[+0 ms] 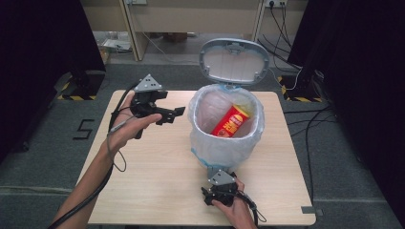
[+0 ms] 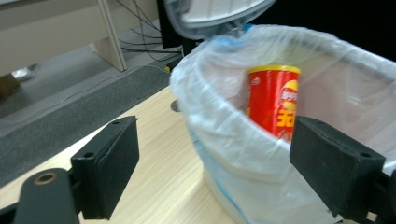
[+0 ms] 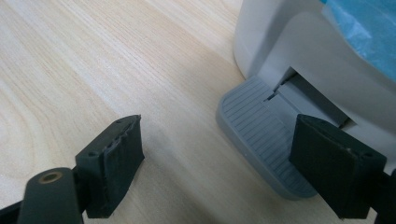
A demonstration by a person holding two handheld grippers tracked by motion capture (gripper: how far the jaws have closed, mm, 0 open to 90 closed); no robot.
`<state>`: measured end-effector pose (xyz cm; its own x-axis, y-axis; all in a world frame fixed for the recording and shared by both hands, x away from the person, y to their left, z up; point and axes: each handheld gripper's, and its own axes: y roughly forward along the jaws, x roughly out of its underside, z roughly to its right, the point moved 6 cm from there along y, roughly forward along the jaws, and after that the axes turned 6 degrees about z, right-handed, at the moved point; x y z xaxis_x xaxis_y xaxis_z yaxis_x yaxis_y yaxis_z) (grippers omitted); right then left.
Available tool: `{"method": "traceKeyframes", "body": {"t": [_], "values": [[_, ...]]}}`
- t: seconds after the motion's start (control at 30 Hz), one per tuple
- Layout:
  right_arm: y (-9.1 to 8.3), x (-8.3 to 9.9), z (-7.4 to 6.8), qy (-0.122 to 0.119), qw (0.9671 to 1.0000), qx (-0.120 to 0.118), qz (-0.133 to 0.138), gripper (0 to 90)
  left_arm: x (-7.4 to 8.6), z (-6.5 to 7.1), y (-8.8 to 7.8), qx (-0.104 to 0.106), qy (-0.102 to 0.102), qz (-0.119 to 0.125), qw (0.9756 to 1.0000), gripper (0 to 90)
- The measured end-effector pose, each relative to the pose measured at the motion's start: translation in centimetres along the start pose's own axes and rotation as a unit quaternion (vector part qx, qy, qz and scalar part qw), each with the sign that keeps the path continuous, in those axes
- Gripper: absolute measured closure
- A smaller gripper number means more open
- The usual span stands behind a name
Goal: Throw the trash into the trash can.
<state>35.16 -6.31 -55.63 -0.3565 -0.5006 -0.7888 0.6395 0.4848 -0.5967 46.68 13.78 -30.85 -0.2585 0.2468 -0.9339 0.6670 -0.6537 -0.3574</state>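
On the worktop (image 1: 157, 181) stands a pedal bin (image 1: 224, 143) with its lid (image 1: 234, 59) tipped up and a clear liner bag (image 2: 219, 140) folded over the rim. Inside it leans a red crisp can (image 1: 230, 121), top toward the far rim, well below the bag's edge.

My left claw (image 1: 177, 112) hovers just beside the bin's left side, jaws apart and gripping nothing; through its own camera I see the can between them only by line of sight, far beyond the pads. My right claw (image 1: 216, 196) sits low at the bin's near foot, jaws spread wide and empty, with the grey ribbed pedal (image 3: 261, 140) just ahead of them, partly behind the right-hand jaw.

I judge the can is dropped and the lid is being dealt with. To do this well, I'd keep the left claw clear of the thin bag so it doesn't snag, and let the right one ease off the pedal slowly so the lid comes down softly without the bin sliding.
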Motion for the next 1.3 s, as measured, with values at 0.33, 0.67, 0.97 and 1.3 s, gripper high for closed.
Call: {"method": "traceKeyframes", "body": {"t": [0.33, 0.67, 0.97, 1.3], "values": [[0.0, 0.0, 0.0, -0.001, 1.0, 0.0, -0.001, 17.1, 3.5, -1.7, -0.5, -0.009, -0.03, 0.006, 0.9995, 15.4], [0.0, 0.0, 0.0, 0.001, 1.0, -0.002, -0.001, 17.1, 7.1, -2.7, -0.8, -0.017, -0.047, -0.001, 0.9987, 15.4], [0.0, 0.0, 0.0, 0.001, 1.0, -0.002, -0.001, 17.1, 9.2, -3.1, -1.6, -0.03, -0.045, -0.001, 0.9985, 15.2], [0.0, 0.0, 0.0, 0.0, 1.0, -0.001, 0.0, 17.1, 13.3, -3.5, -2.6, -0.045, -0.051, -0.009, 0.9976, 15.2]]}}
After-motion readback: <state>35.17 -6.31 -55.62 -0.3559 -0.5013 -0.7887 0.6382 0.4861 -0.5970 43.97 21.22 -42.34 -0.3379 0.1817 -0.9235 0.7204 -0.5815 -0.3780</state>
